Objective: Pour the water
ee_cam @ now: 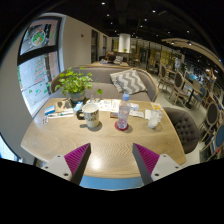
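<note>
Gripper view: the gripper (111, 158) gapes wide, empty; the clear upright plastic bottle (123, 113), probably water-filled, stands far ahead, slightly right.

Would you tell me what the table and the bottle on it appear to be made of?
Table: probably wood or a wood veneer, pale matt top with a light tan tone. Bottle: seemingly clear plastic, see-through body; glass cannot be ruled out. The gripper is open, short of both.

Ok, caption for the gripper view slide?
Open gripper held back from a wooden table with mug, glass and plant.
</note>
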{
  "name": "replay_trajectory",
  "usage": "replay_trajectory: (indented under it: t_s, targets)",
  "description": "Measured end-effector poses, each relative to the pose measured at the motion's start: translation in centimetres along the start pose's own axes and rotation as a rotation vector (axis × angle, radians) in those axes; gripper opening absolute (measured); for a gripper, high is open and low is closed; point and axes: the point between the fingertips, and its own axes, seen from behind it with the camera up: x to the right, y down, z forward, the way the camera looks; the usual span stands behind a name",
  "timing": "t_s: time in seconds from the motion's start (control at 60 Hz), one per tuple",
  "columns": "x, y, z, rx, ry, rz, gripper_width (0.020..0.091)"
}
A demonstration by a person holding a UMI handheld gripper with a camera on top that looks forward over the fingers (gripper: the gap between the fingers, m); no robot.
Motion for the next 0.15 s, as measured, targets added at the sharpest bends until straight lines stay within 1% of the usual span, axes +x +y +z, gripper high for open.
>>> replay_trajectory:
  t_s: [0.15]
  targets:
    - [0.53,-0.12,-0.49,0.021,0.021,-0.012,0.0853]
